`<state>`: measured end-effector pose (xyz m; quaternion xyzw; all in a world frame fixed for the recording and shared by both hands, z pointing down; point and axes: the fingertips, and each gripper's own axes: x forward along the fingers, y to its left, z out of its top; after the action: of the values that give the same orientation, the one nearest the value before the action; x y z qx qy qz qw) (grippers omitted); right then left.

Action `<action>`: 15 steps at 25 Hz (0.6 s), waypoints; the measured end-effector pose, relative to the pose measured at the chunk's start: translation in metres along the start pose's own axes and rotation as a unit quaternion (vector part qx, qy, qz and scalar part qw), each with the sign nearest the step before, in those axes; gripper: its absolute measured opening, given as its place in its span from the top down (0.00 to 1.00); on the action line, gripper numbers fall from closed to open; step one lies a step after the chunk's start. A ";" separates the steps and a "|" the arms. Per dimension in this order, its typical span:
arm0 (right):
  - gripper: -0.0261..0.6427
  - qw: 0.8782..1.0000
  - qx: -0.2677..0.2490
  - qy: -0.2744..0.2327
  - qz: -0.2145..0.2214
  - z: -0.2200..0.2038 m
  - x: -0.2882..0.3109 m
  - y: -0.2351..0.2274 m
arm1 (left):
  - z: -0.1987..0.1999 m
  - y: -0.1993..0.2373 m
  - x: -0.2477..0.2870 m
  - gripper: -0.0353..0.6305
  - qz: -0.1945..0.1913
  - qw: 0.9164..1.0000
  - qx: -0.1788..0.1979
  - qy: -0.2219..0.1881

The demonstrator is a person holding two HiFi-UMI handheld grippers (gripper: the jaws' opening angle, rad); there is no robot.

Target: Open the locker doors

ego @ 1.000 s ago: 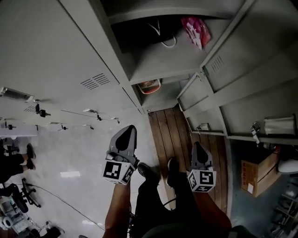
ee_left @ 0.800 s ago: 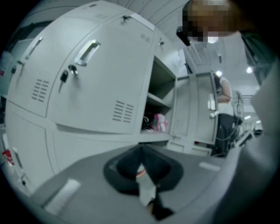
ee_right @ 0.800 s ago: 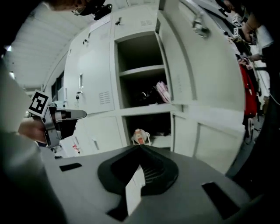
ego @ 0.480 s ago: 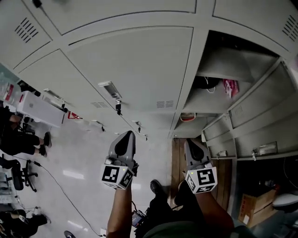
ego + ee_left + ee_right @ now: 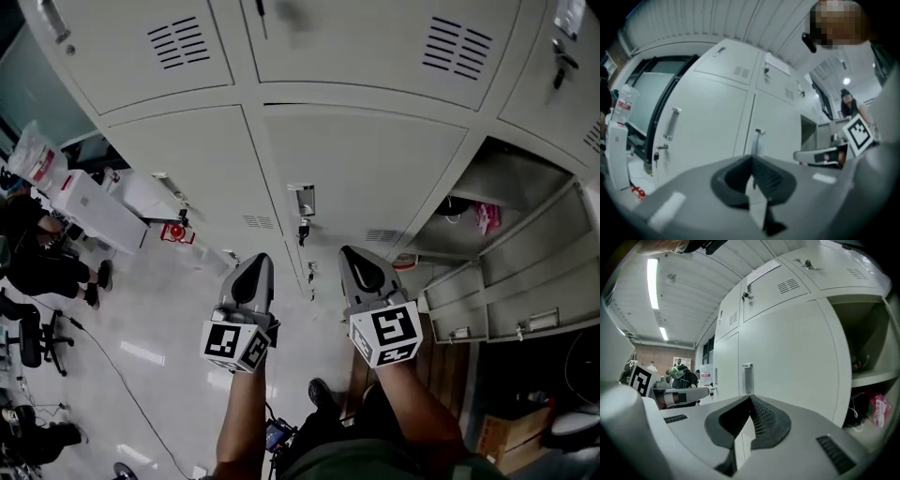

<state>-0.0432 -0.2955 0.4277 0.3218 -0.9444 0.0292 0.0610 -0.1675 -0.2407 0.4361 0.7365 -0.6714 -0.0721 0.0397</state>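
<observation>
A bank of grey lockers fills the head view. The closed middle door [image 5: 361, 169] carries a metal handle [image 5: 303, 200] with a key below it. Both grippers hang side by side just short of that door. My left gripper [image 5: 257, 262] is shut and holds nothing; in its own view the jaws [image 5: 752, 160] meet below the same handle [image 5: 759, 140]. My right gripper [image 5: 353, 255] is also shut and empty, its tips [image 5: 750, 400] pointing at the handle [image 5: 747, 378]. To the right, a locker [image 5: 487, 202] stands open with its doors [image 5: 525, 272] swung out.
The open compartment [image 5: 867, 348] holds a pink bag [image 5: 877, 409] and a cord. The door to the left [image 5: 701, 126] has its own long handle [image 5: 671, 124]. Seated people and office chairs [image 5: 33, 272] are at far left, a cardboard box [image 5: 497, 433] at lower right.
The view has swung from the open lockers to the closed middle door. The right gripper has moved left and up beside the left one. Both stay shut.
</observation>
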 end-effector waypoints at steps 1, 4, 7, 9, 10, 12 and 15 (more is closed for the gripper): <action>0.95 1.000 -0.002 0.002 0.005 0.005 0.010 0.006 | 0.003 0.006 -0.001 0.95 0.000 1.000 0.001 -0.001; 0.95 1.000 -0.004 0.008 0.013 0.014 0.037 0.018 | 0.010 0.023 0.000 0.95 0.001 1.000 0.002 -0.003; 0.95 1.000 -0.004 0.012 0.014 0.021 0.060 0.023 | 0.015 0.037 0.005 0.95 -0.001 1.000 0.004 -0.002; 0.95 1.000 -0.004 0.013 0.014 0.025 0.073 0.024 | 0.019 0.043 0.009 0.95 -0.004 1.000 0.008 -0.001; 0.95 1.000 -0.004 0.014 0.014 0.026 0.078 0.024 | 0.020 0.046 0.011 0.95 -0.006 1.000 0.010 0.000; 0.95 1.000 -0.007 0.017 0.011 0.027 0.087 0.025 | 0.024 0.049 0.015 0.95 -0.011 1.000 0.013 0.000; 0.95 1.000 -0.009 0.022 0.007 0.026 0.097 0.025 | 0.028 0.054 0.021 0.95 -0.016 1.000 0.015 -0.001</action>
<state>-0.1369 -0.3365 0.4142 0.3143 -0.9451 0.0278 0.0845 -0.2228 -0.2661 0.4162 0.7476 -0.6606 -0.0634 0.0269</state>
